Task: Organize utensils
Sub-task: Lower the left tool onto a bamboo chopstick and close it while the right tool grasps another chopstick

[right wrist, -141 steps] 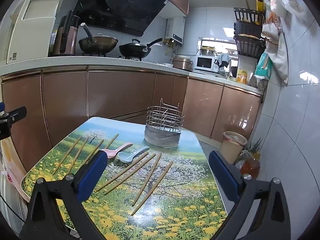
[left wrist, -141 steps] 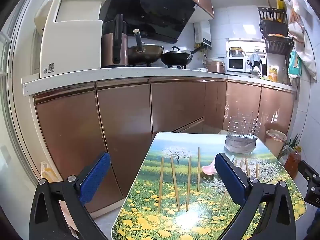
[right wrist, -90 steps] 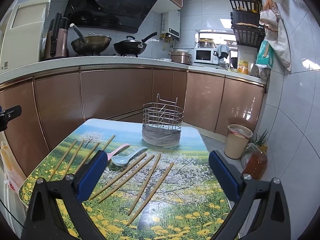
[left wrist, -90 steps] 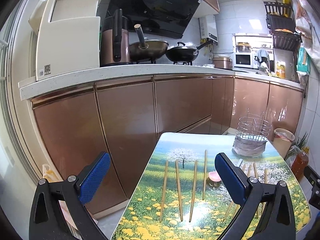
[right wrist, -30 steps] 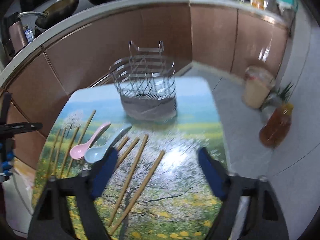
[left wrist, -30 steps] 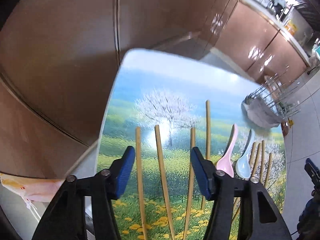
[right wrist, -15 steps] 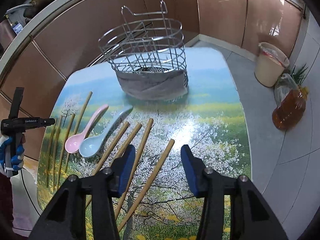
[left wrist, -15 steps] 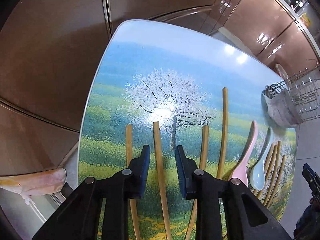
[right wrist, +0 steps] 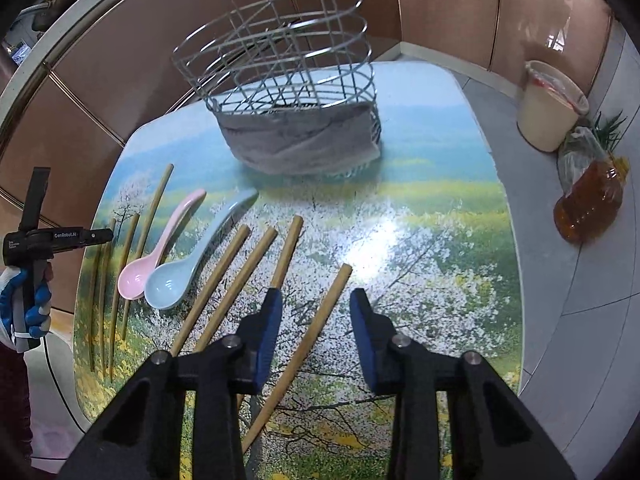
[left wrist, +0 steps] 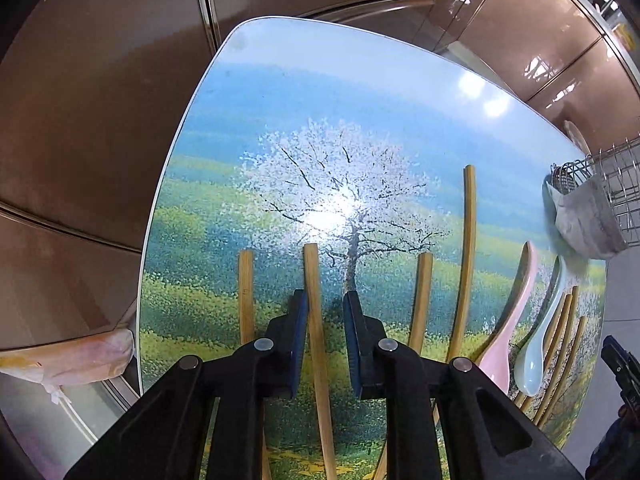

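Grippers tilted down, closing around chopsticks.

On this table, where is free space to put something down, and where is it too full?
Bare: the table's right side, between the rightmost chopstick and the edge; also the far left corner, beyond the chopstick tips. Crowded: the near strip, chopsticks flanking the pink spoon and blue spoon.

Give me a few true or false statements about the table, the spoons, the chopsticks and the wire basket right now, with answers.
1. Two ceramic spoons, a pink spoon and a pale blue spoon, lie side by side. True.
2. The round wire utensil basket holds several bamboo chopsticks. False: the chopsticks all lie on the landscape-print table.
3. One bamboo chopstick lies between the closing left tongs. True.
4. The right tongs are lifting the blue spoon. False: they straddle another chopstick, closing.
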